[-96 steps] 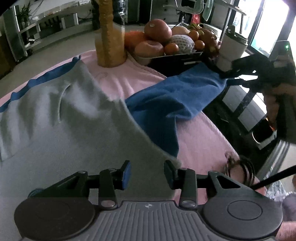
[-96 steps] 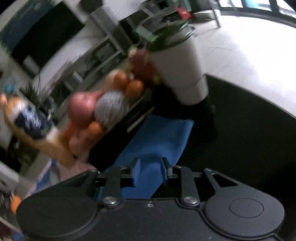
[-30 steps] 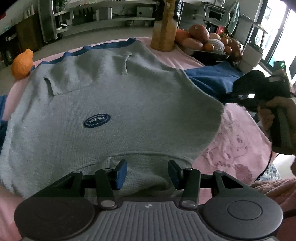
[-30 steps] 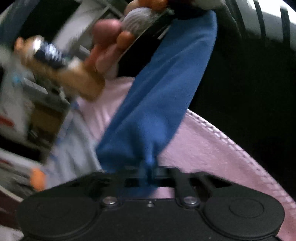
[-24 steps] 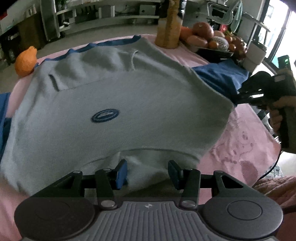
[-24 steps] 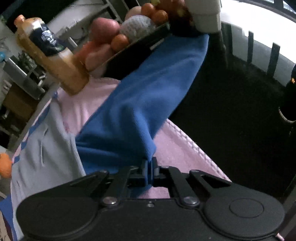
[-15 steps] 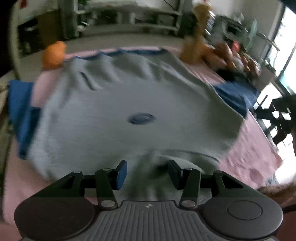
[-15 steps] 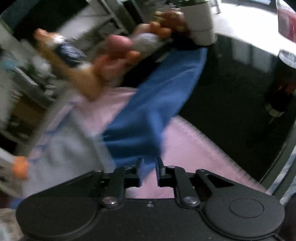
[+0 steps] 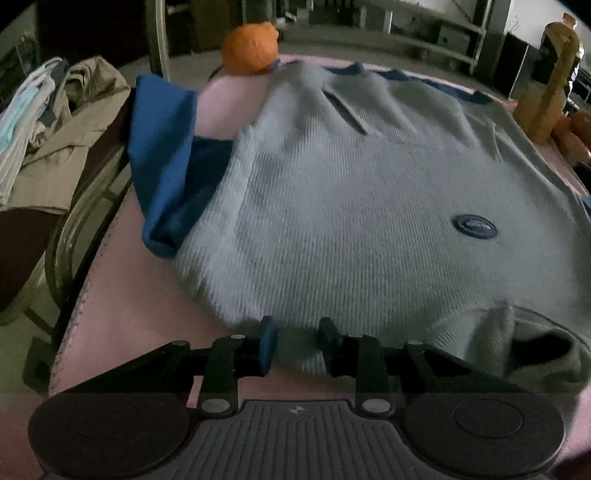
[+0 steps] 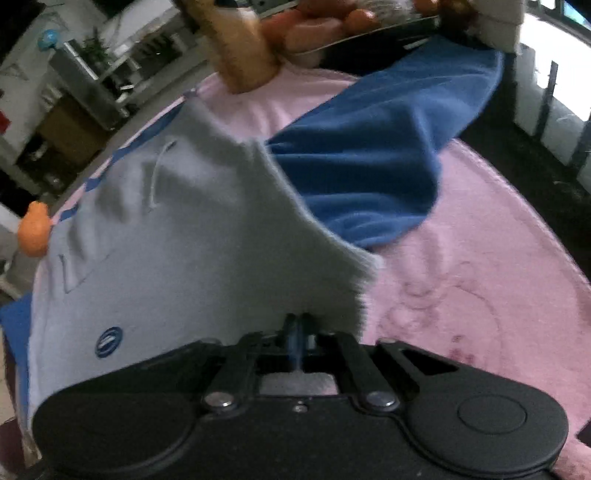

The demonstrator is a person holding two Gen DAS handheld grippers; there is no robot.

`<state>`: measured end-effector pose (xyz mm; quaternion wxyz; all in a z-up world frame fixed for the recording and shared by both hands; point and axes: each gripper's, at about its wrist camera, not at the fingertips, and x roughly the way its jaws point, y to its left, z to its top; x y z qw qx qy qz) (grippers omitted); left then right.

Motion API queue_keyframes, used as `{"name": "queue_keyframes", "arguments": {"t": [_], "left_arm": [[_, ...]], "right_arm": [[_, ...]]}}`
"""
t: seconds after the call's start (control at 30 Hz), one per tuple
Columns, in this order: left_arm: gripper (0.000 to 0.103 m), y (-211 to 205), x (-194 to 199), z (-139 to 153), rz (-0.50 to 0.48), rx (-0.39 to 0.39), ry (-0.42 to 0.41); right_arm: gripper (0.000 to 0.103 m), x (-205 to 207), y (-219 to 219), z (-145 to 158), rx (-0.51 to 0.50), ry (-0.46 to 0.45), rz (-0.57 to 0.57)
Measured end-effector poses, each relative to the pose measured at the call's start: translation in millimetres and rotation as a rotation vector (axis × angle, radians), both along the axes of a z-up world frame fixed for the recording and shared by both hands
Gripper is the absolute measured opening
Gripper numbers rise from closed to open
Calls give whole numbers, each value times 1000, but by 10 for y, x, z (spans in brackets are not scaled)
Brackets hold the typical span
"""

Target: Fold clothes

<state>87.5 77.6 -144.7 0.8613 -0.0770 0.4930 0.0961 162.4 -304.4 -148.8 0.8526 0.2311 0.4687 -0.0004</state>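
Observation:
A grey knit sweater (image 9: 369, 206) with blue sleeves lies spread on a pink cloth (image 9: 140, 306); its oval logo (image 9: 474, 226) faces up. My left gripper (image 9: 297, 341) is open, with the sweater's near edge lying between its fingers. The left blue sleeve (image 9: 162, 147) is bunched at the sweater's left side. In the right wrist view, my right gripper (image 10: 297, 332) is shut on the edge of the grey sweater (image 10: 184, 240), near the corner beside the right blue sleeve (image 10: 369, 147). That sleeve stretches toward the back right.
An orange fruit (image 9: 251, 48) sits at the far edge. A tall bottle (image 10: 240, 48) and a fruit tray (image 10: 351, 26) stand at the back right. Clothes (image 9: 55, 122) are piled on a chair to the left. The cloth's edge drops off on both sides.
My right gripper let go of the blue sleeve, moved to the grey sweater's edge and shut on it. My left gripper swung left along the sweater's near edge, staying open.

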Motion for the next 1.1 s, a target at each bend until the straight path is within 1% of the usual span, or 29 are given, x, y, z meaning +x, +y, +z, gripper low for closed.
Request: {"name": "queue_keyframes", "arguments": {"t": [0.03, 0.1, 0.13, 0.17, 0.23, 0.27, 0.3, 0.33, 0.37, 0.4, 0.43, 0.5, 0.53, 0.6, 0.63, 0.7, 0.73, 0.77, 0.8, 0.83, 0.9, 1.03, 1.1], "left_arm": [[32, 61, -18, 74, 6, -31, -8], [37, 205, -54, 256, 23, -89, -35], [44, 282, -78, 379, 37, -93, -63], [46, 362, -105, 519, 53, -84, -99], [49, 555, -153, 768, 83, -60, -171], [52, 654, -176, 890, 98, -47, -207], [57, 757, -133, 934, 113, -38, -215], [65, 861, -55, 939, 130, -30, -209], [71, 965, 22, 944, 147, -22, -203], [75, 1069, 100, 949, 163, -15, -196], [75, 1172, 178, 954, 180, -7, -190], [74, 1380, 333, 964, 213, 9, -177], [73, 1469, 452, 923, 233, 2, -153], [69, 1616, 708, 775, 255, -12, -104], [67, 1663, 759, 713, 257, -9, -108], [65, 1768, 774, 563, 252, -11, -165], [58, 1822, 791, 503, 255, -22, -151], [56, 1874, 815, 453, 262, -38, -114], [56, 1928, 790, 446, 262, -69, -109], [57, 1982, 740, 463, 257, -108, -122], [59, 2055, 587, 538, 252, -150, -171], [60, 2182, 451, 626, 273, -150, -223], [60, 2273, 417, 621, 304, -176, -225]], "right_arm": [[8, -5, 53, 5, 3, -1, 14], [10, -16, 160, 14, 8, -3, 42], [11, -24, 223, 111, 22, -25, 68], [13, -33, 313, 277, 34, -63, 105], [18, -32, 567, 656, 23, -142, 185], [18, -19, 705, 840, 20, -180, 227], [19, 3, 860, 1006, 26, -216, 268], [22, 29, 1025, 1165, 36, -250, 308], [25, 84, 1199, 1241, 40, -269, 342], [30, 158, 1379, 1267, 41, -278, 370], [33, 231, 1559, 1292, 43, -287, 399], [35, 377, 1919, 1344, 46, -305, 456], [35, 451, 2099, 1370, 47, -314, 485], [35, 578, 2463, 1207, 8, -291, 525], [35, 640, 2646, 1100, -16, -275, 543], [35, 762, 3012, 886, -65, -243, 578], [35, 824, 3194, 779, -90, -226, 596], [35, 885, 3377, 672, -115, -210, 613], [35, 947, 3548, 568, -125, -196, 637], [35, 991, 3687, 489, -118, -185, 660], [35, 1086, 3928, 354, -79, -157, 690], [35, 1415, 4364, 45, 66, -49, 695], [35, 1593, 4517, -138, 128, 26, 676]]}}
